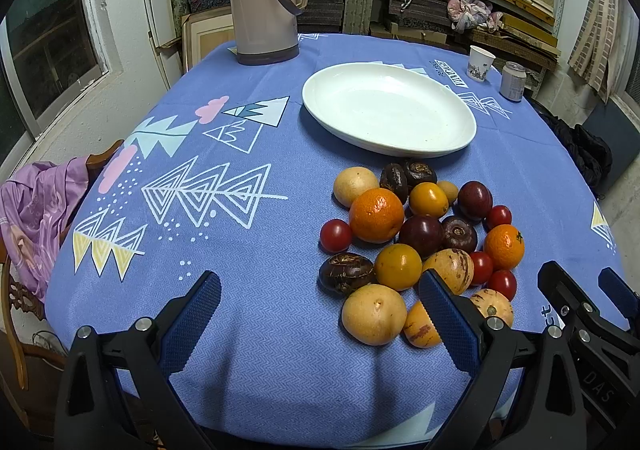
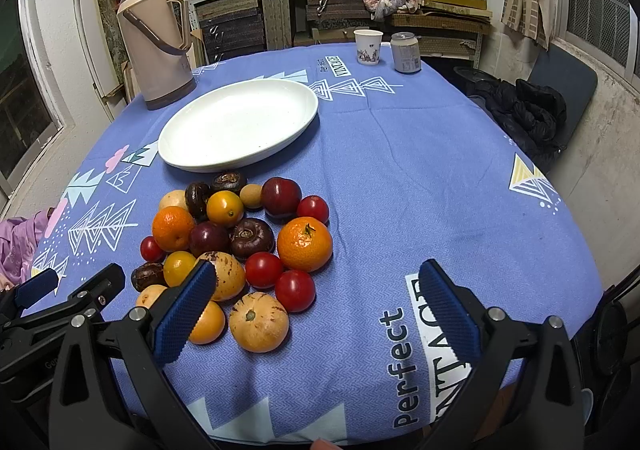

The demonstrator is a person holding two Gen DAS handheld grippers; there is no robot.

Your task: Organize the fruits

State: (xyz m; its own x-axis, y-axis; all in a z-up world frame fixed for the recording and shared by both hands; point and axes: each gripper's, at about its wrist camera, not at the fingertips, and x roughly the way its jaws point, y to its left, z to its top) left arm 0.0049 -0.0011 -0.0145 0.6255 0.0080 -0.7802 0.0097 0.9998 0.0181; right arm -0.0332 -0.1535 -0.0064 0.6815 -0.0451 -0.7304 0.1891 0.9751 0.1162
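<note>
Two claws, both spread and holding nothing: left claw poised over the near edge of the surface, its right finger just in front of the fruit; right claw likewise low at the near edge, its left finger overlapping the pile's near side. Fruit pile loose on the blue patterned tablecloth, items touching one another: oranges, cherry tomatoes, dark plums, yellow-orange fruits, pale speckled melons, dark brown water chestnuts. White oval plate just beyond the pile, bare, apart from it. Beige thermos upright at the far left. Paper cup and drink can side by side at the far edge.
</note>
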